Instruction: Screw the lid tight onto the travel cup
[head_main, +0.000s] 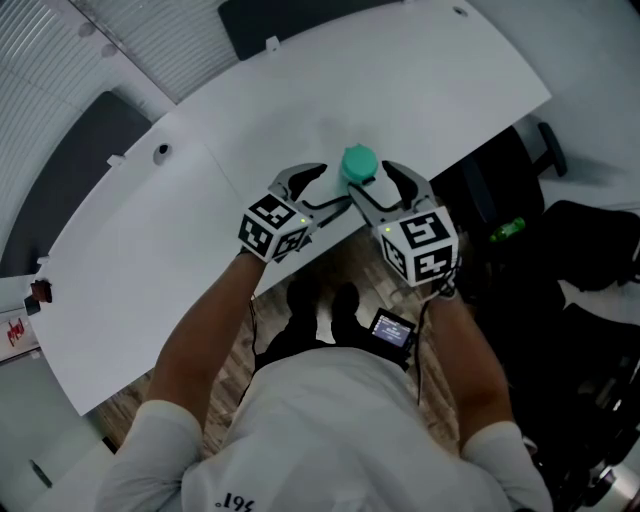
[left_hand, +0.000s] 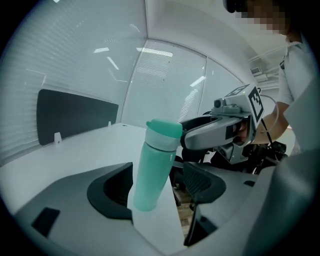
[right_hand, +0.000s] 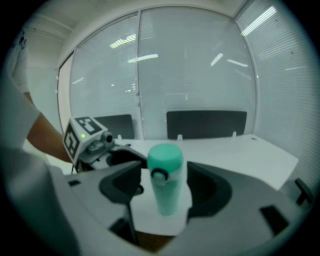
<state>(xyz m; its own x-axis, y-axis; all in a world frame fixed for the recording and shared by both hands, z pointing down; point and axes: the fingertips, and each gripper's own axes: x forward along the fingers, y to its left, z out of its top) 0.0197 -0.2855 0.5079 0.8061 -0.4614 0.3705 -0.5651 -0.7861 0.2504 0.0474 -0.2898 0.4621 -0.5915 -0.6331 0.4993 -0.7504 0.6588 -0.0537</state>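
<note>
The travel cup stands upright with its lid on, at the near edge of the table. It sits between the wide-open jaws of the left hand-held gripper and the right hand-held gripper, and no pad touches it.

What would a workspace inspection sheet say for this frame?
Surface: white table, with small grommet holes.
Job's things: teal travel cup upright near the table's near edge, lid on; tightness cannot be told.
Clutter: nothing seen on the table.
Grippers: left gripper and right gripper flank the cup, jaws apart, pads clear of it.
Cables: thin cables hang below the wrists.
Surroundings: glass walls with blinds, dark panels behind the table, black chair to the right, wood floor.
</note>
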